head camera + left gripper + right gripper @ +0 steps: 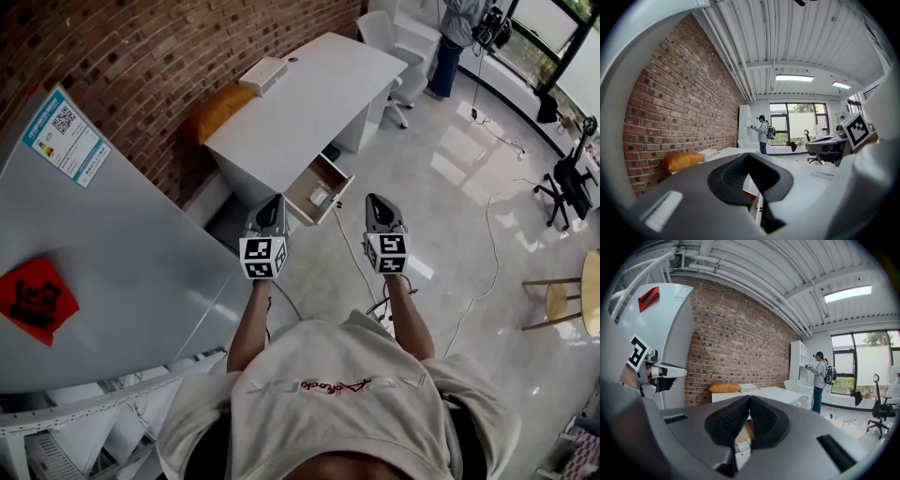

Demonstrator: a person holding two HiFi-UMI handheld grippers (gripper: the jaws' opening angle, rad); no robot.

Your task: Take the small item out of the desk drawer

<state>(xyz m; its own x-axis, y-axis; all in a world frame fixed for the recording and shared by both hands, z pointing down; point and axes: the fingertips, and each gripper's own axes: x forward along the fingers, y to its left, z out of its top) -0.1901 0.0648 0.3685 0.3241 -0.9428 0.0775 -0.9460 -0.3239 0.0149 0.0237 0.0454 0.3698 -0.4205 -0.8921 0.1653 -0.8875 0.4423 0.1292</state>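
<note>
My left gripper [274, 201] and right gripper [376, 200] have jaws pressed together, empty, short of the open drawer [306, 182] at frame centre. The small item [320, 196] lies inside. Approach step, I judge; next, close in and spread one pair.

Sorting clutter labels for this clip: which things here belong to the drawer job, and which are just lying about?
Job: open wood-lined desk drawer; small white item inside it; white desk; left gripper; right gripper.
Lying about: orange cushion; flat white box on desk; black office chair.
</note>
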